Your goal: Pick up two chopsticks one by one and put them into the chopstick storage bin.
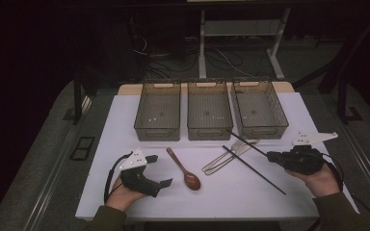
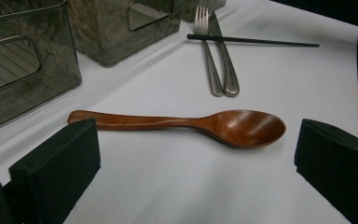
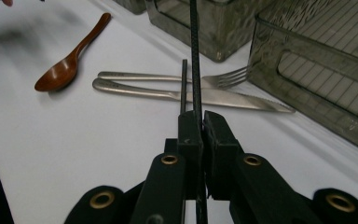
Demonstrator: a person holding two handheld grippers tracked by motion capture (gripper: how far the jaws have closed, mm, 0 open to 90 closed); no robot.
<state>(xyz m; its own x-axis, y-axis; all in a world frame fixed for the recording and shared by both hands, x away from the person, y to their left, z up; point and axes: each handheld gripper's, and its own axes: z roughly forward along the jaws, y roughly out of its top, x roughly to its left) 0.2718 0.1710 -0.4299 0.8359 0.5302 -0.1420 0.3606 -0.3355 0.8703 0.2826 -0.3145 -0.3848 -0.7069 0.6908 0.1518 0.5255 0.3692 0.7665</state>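
The right gripper (image 3: 199, 122) pinches a thin black chopstick (image 3: 195, 56), while the left gripper (image 2: 196, 161) gapes wide beside the brown wooden spoon (image 2: 186, 124).

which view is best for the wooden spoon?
Left gripper view: the wooden spoon lies whole and close between the open jaws, bowl and handle sharp. The high view shows the spoon whole but small, near the fork. The right gripper view has it farther off at upper left, slightly soft.
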